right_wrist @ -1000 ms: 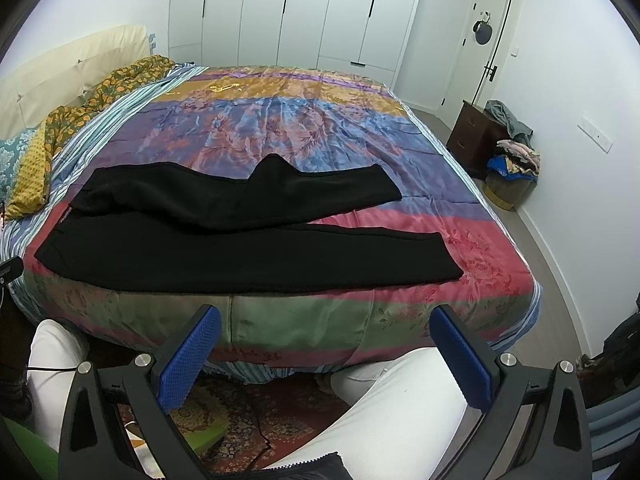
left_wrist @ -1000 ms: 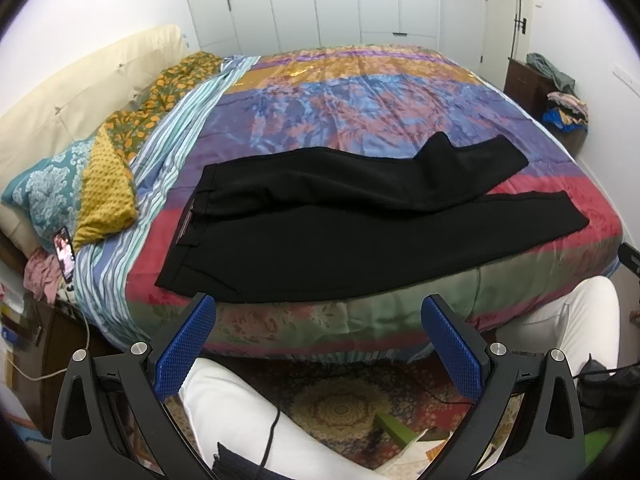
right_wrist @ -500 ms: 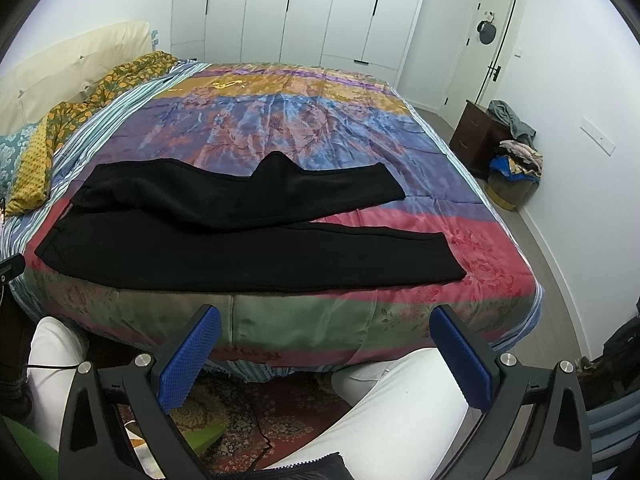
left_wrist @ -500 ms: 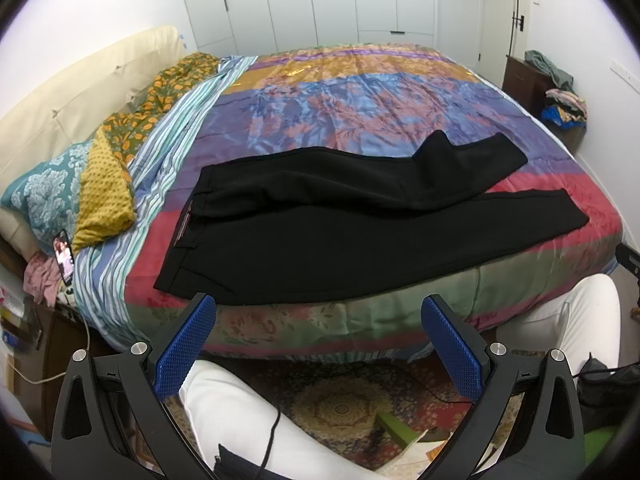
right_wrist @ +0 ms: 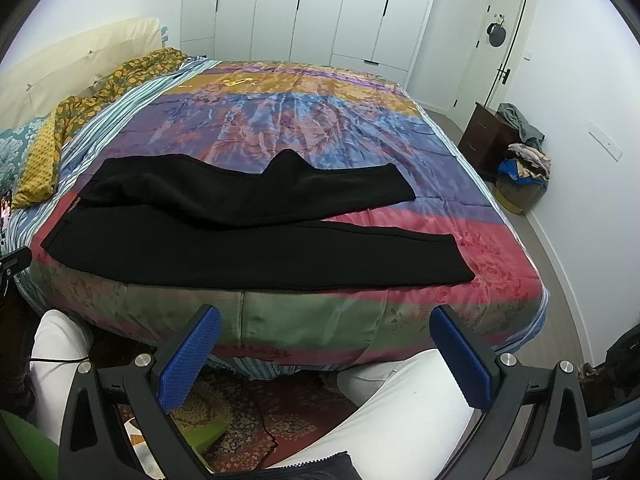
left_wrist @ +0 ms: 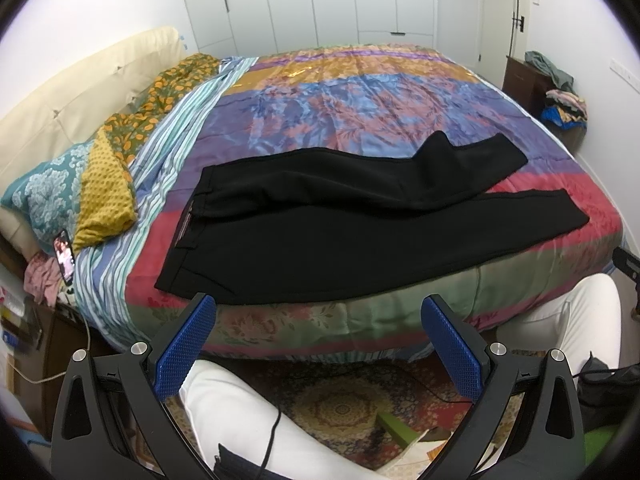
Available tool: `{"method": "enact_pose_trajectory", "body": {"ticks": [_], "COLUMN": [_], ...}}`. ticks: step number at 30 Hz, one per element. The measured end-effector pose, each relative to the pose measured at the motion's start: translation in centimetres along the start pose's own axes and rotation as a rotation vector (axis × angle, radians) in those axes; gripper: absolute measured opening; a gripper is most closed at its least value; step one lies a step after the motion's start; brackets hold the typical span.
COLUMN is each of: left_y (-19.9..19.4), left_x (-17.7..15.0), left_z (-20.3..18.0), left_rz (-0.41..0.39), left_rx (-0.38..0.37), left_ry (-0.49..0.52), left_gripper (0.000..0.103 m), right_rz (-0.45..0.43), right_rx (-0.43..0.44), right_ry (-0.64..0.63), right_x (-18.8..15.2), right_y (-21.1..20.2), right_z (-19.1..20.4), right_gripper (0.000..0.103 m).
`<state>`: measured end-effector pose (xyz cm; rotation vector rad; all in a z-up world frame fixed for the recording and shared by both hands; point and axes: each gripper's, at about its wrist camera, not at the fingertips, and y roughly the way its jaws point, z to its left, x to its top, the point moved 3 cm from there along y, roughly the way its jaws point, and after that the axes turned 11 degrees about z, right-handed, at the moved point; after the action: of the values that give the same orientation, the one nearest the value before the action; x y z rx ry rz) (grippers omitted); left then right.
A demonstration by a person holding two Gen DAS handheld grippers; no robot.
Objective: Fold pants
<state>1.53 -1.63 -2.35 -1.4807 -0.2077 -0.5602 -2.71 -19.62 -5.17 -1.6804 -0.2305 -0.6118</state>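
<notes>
Black pants lie spread across the near edge of a bed under a multicoloured quilt, waistband toward the pillows, one leg folded over at an angle atop the other. Both grippers hover short of the bed's near side, above a patterned rug: the left gripper with its blue fingers spread wide and empty, the right gripper likewise parted and holding nothing. The person's white-trousered legs stand between grippers and bed. Beyond the bed's far right corner, a dark nightstand carries a grey garment; beside it sits what appears to be a basket heaped with clothes, though distortion blurs its outline. A phone rests at the bed's pillow end, near the edge.
</notes>
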Motion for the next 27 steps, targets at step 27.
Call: {"method": "enact_pose_trajectory", "body": {"ticks": [27], "left_y": [0.6], "left_x": [-0.4], "left_z": [0.4], "left_rz": [0.025], "left_rx": [-0.002], "left_ry": [-0.011], "left_gripper": [0.102], "right_rz": [0.008], "right_rx": [0.046], "right_ry": [-0.013], "right_x": [-0.4], "right_y": [0.3], "right_z": [0.9], "right_gripper": [0.103]}}
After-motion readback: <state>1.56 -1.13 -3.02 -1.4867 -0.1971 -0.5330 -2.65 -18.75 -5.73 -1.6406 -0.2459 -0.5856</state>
